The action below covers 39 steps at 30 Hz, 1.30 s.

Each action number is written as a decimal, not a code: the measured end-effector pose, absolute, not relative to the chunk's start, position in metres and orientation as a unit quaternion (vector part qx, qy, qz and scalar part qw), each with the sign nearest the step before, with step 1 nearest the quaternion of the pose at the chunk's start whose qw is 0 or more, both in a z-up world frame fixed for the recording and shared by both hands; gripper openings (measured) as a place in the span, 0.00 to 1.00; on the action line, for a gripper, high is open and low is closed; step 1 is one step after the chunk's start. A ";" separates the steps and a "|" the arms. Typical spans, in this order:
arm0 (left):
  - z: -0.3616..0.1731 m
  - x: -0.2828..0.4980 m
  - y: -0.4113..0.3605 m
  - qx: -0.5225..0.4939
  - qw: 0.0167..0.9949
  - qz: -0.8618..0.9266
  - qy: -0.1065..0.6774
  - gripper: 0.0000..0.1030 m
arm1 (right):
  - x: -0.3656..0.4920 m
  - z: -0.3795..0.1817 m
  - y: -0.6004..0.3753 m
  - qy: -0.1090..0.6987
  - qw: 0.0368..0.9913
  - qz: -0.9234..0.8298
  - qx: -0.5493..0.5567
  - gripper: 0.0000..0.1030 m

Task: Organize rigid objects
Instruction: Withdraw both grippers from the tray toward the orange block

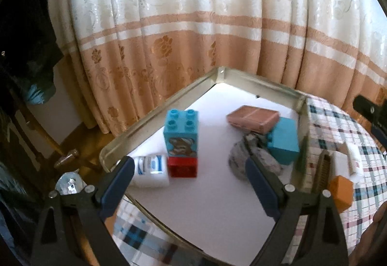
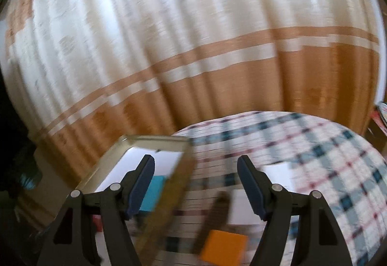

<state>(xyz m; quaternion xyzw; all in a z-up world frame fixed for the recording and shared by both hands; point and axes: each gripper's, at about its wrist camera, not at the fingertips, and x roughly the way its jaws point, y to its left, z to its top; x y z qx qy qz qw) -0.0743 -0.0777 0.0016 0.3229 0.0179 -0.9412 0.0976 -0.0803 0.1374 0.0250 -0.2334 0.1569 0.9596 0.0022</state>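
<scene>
Orange block point(image 2: 223, 247) sits on the plaid table beside the tray point(image 1: 154, 113), prob. next pick; view's blurred. Both grippers, left point(image 1: 189, 183) and right point(image 2: 196, 183), have jaws spread, empty. Right must descend.

The right wrist view is smeared by motion throughout: the cream and orange curtain point(image 2: 193, 48) shows only streaks, its floral pattern unreadable. The dark comb-like object point(image 2: 215, 217) on the checked tablecloth point(image 2: 326, 157) is a blurred streak of uncertain shape, and the orange block point(image 2: 223, 249) is cut off by the bottom edge. The turquoise block point(image 2: 153, 193) there is partly hidden behind the tray wall and a finger.

In the left wrist view, the grey crumpled object point(image 1: 254, 159) sits partly behind the right finger point(image 1: 261, 183); what it is cannot be told. The white bottle's point(image 1: 151, 171) blue label is too blurred to read.
</scene>
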 end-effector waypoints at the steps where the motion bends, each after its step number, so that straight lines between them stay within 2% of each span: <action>1: 0.003 -0.071 -0.074 0.315 0.093 -0.944 0.017 0.92 | -0.078 0.023 0.143 0.158 0.011 0.960 -0.229 0.71; 7: 0.013 -0.054 -0.046 0.284 0.066 -0.956 -0.004 0.92 | -0.063 0.012 0.171 0.156 0.041 0.959 -0.232 0.71; 23: -0.004 -0.036 0.024 0.292 0.028 -0.955 -0.051 0.92 | -0.032 -0.003 0.238 0.148 0.125 0.953 -0.234 0.71; 34: -0.002 -0.023 0.033 0.282 0.038 -0.958 -0.036 0.94 | -0.016 -0.008 0.239 0.116 0.142 0.955 -0.234 0.71; 39: 0.000 -0.015 0.037 0.276 0.035 -0.959 -0.046 0.94 | -0.009 -0.008 0.244 0.130 0.150 0.952 -0.232 0.71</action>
